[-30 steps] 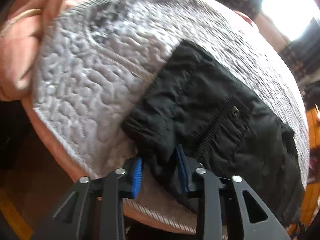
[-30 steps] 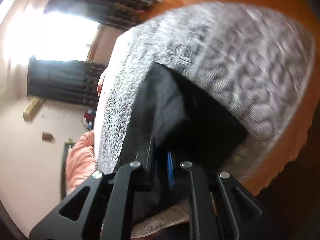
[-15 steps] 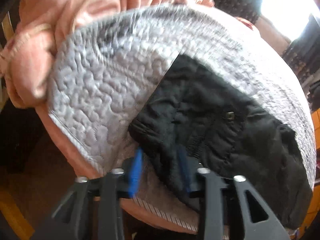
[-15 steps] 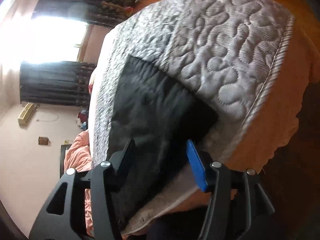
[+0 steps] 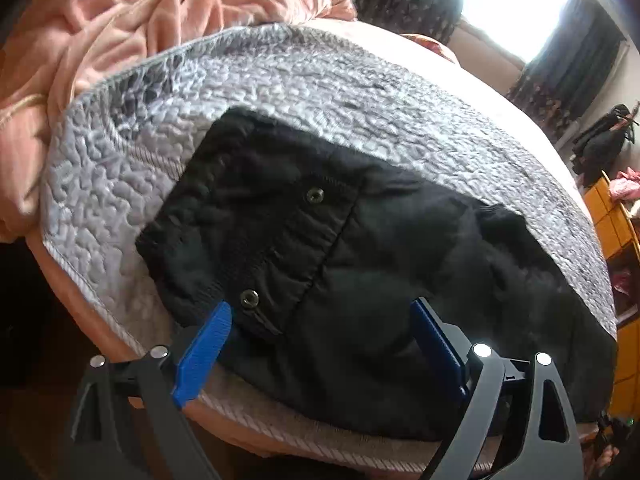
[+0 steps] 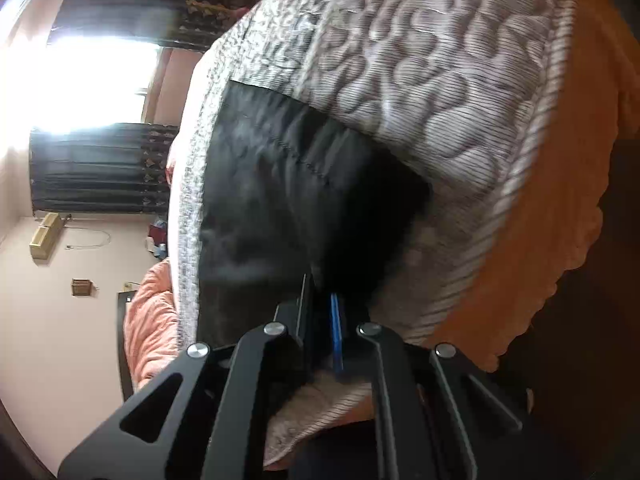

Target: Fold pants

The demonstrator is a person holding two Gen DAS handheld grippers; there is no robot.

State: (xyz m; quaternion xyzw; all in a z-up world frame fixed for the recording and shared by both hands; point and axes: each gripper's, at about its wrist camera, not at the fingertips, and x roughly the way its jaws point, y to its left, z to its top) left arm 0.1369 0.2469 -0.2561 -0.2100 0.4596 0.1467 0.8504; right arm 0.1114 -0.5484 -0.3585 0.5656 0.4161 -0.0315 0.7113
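1. The black pants (image 5: 360, 260) lay bunched on the grey quilt (image 5: 120, 200) at the near edge of the bed, waistband end toward your left side, with two metal eyelets showing.

2. Your left tool (image 5: 320, 320) had just been opening: its blue pads stood spread wide, one beside the lower eyelet and one further along the cloth, and neither pressed on anything. The pants sat between and beyond them, loose.

3. Your right tool (image 6: 320, 300) had swung open and snapped back together. Its pads sat pressed close at the near edge of the dark cloth in the right wrist view, but the shadow there hid whether any fabric was caught. I could not tell if it was pinching the pants or only itself.

4. My read: you were regrasping for the next fold. To do that well, check that the right pinch really has the edge, through all layers.

5. Bring the left tool down on a matching corner, at the waistband hem rather than mid-cloth.

6. Take both corners level before lifting, so the fold lands square.

7. Watch the quilt: a deep bite could grab it too.
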